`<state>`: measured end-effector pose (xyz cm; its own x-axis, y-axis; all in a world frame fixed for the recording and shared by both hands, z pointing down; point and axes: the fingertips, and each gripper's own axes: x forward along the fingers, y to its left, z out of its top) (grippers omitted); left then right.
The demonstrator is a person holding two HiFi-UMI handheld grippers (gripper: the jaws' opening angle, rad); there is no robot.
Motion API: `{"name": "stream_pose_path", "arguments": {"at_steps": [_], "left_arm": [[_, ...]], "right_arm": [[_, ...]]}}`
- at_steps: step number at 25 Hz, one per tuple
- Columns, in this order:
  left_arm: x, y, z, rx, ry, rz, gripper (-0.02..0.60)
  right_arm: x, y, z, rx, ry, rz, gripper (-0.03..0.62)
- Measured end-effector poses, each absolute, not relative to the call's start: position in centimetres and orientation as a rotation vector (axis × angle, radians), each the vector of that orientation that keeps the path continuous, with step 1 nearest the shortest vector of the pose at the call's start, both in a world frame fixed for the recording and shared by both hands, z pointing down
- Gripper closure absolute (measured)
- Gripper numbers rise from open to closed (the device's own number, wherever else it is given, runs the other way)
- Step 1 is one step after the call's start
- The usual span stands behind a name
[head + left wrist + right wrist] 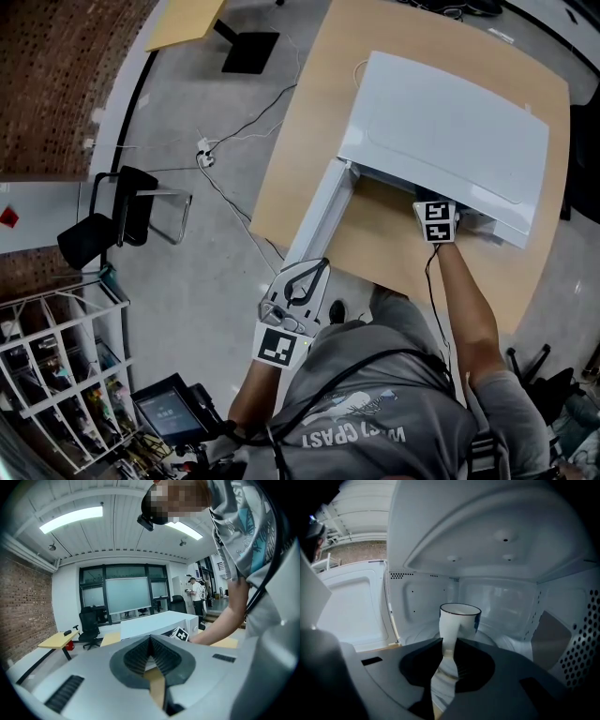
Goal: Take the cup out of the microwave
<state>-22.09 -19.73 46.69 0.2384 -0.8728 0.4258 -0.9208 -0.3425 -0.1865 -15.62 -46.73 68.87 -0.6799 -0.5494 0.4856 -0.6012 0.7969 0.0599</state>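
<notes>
Right gripper view, right tongs (pixel 450 640) pinching cup (pixel 462 616) handle

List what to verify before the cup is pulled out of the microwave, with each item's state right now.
1. Door of the microwave wide open: ok.
2. Right gripper closed on the cup: ok, the cup's handle looks pinched between the jaws.
3. Cup upright: ok.
4. Cup empty: cannot tell, its inside is not visible.
5. Left gripper out of the way: ok, jaws together with nothing in them, outside by the door's far end.
6. Bare table in front of the opening: ok.
</notes>
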Motion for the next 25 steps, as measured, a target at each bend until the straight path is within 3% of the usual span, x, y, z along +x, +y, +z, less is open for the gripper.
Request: {"name": "stream_pose_path", "arguments": {"at_steps": [25], "left_arm": [[-22.7,-12.0,43.7,2.495,-1.76,0.666,0.555]], "right_arm": [[-13.6,-35.7,62.0,0.822,-2.621,0.136,0.536]]}}
